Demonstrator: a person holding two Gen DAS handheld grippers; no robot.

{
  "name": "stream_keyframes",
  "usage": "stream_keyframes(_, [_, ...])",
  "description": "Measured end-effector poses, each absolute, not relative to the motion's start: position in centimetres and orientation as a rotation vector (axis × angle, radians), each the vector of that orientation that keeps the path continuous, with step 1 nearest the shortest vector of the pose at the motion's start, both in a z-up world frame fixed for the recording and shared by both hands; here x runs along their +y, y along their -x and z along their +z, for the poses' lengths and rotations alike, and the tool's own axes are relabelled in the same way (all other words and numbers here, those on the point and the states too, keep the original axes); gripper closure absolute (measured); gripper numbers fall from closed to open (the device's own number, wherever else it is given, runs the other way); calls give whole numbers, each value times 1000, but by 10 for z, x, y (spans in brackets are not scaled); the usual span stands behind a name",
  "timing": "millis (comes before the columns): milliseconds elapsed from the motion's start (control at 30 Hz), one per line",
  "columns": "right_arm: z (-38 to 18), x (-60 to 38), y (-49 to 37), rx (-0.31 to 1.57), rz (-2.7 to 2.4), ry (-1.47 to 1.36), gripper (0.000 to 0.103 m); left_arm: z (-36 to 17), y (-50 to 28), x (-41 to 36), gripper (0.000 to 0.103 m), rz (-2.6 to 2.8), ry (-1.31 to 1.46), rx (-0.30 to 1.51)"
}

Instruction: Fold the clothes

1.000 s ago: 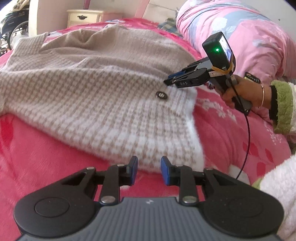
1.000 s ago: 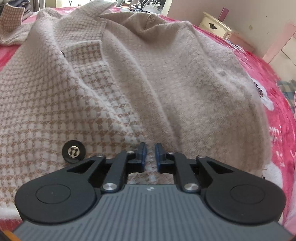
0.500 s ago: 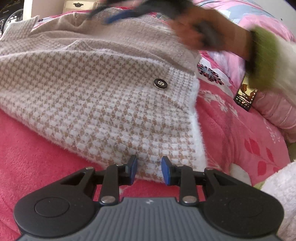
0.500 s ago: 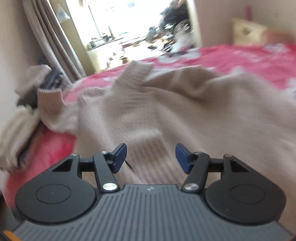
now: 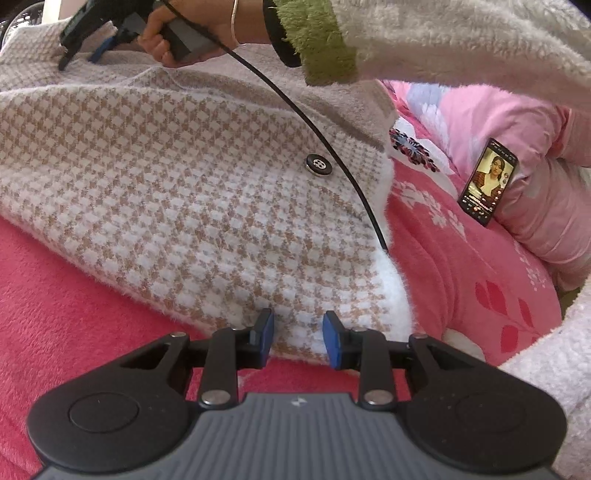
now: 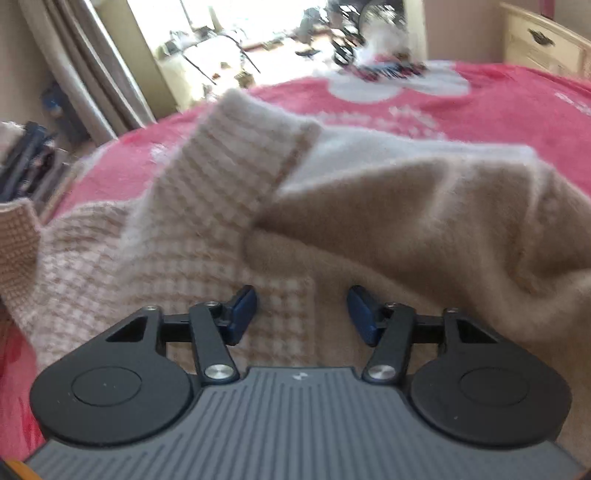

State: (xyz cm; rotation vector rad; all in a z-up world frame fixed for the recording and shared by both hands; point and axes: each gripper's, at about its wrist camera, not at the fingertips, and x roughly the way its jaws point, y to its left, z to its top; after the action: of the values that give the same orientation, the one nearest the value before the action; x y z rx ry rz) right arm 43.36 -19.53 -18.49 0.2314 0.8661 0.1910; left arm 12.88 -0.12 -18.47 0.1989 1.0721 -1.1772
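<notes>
1. a red fleece blanket (image 5: 74,295) with white flower prints covers the bed and fills most of both views.
2. the beige-and-white checked cardigan (image 5: 166,177) lies spread across the blanket; its hem corner sits at the near edge in the left wrist view, and in the right wrist view its plain tan inner side (image 6: 424,221) is turned up in soft folds.
3. a pink quilt (image 5: 517,147) is bunched at the right side of the bed.
4. a ribbed sleeve cuff (image 6: 243,147) of the cardigan stands raised ahead of the right gripper.
5. the left gripper (image 5: 297,334) hovers at the hem corner, its blue pads apart with the fabric edge showing between them, nothing clamped.
6. the right gripper (image 6: 301,314) is spread wide over the checked front panel beside the tan fold, gripping nothing; in the left wrist view it appears far across the cardigan, held in the person's hand (image 5: 177,33).
7. a phone (image 5: 487,184) with a lit screen leans against the quilt.
8. a dark button (image 5: 317,164) sits on the cardigan front, next to the gripper's black cable (image 5: 332,147).
</notes>
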Motion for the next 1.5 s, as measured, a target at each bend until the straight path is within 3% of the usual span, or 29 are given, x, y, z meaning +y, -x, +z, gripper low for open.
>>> stream_keyframes(267, [-188, -179, -424, 896, 247, -113, 68, -188, -131, -1, 72, -1210, -192, 1065])
stream_keyframes(400, [-186, -184, -426, 891, 249, -179, 51, -188, -131, -1, 72, -1212, -190, 1061])
stream_keyframes(533, [-196, -186, -430, 911, 293, -238, 48, -189, -131, -1, 72, -1212, -186, 1063])
stream_keyframes(567, [-195, -184, -427, 906, 296, -233, 55, -189, -132, -1, 72, -1210, -182, 1065])
stream_keyframes(600, [-193, -181, -424, 899, 300, -220, 74, -190, -132, -1, 72, -1209, -179, 1067])
stream_keyframes(700, [-184, -165, -416, 851, 293, -98, 89, -189, -130, -2, 72, -1205, -179, 1066])
stream_keyframes(1000, [-152, -163, -424, 659, 103, 128, 94, -188, -127, -5, 72, -1198, -195, 1068])
stream_keyframes(1233, [-208, -158, -439, 693, 24, 239, 87, -189, -125, -7, 72, -1195, -209, 1062])
stream_keyframes(1300, [-196, -162, -435, 680, 10, 223, 78, -189, -124, -8, 72, -1195, -211, 1057])
stream_keyframes(1500, [-131, -155, -376, 537, 134, 95, 76, -189, -122, -5, 72, -1199, -217, 1039])
